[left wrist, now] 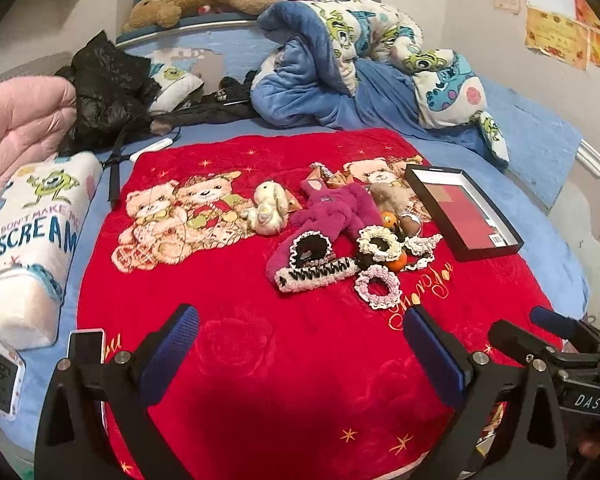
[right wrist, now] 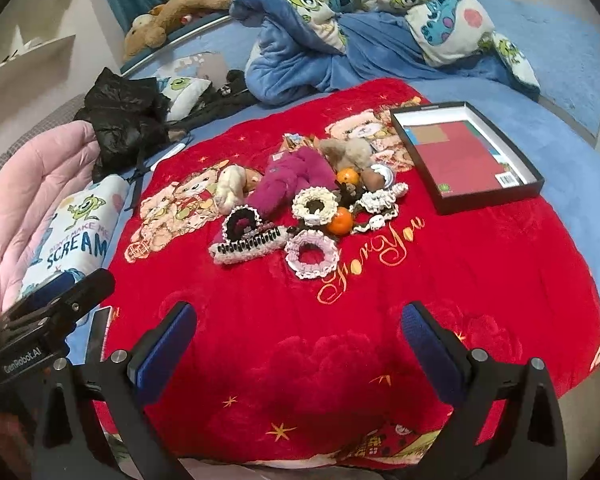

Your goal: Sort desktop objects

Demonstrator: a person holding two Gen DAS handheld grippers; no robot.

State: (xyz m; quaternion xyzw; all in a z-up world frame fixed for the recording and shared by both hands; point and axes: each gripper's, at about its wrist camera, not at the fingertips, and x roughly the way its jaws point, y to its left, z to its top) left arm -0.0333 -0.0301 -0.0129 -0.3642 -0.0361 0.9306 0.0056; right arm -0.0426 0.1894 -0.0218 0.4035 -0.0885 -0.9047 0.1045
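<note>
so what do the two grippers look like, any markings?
Both match: black angular frames with silver bolts and blue textured pads on the fingers. The left gripper shows "GenRobot.AI" on its body in the right wrist view; the right gripper shows "DAS" in the left wrist view.

My two wrist cameras look forward and down from the near edge, side by side, sharing the red blanket [left wrist: 260,360].
</note>
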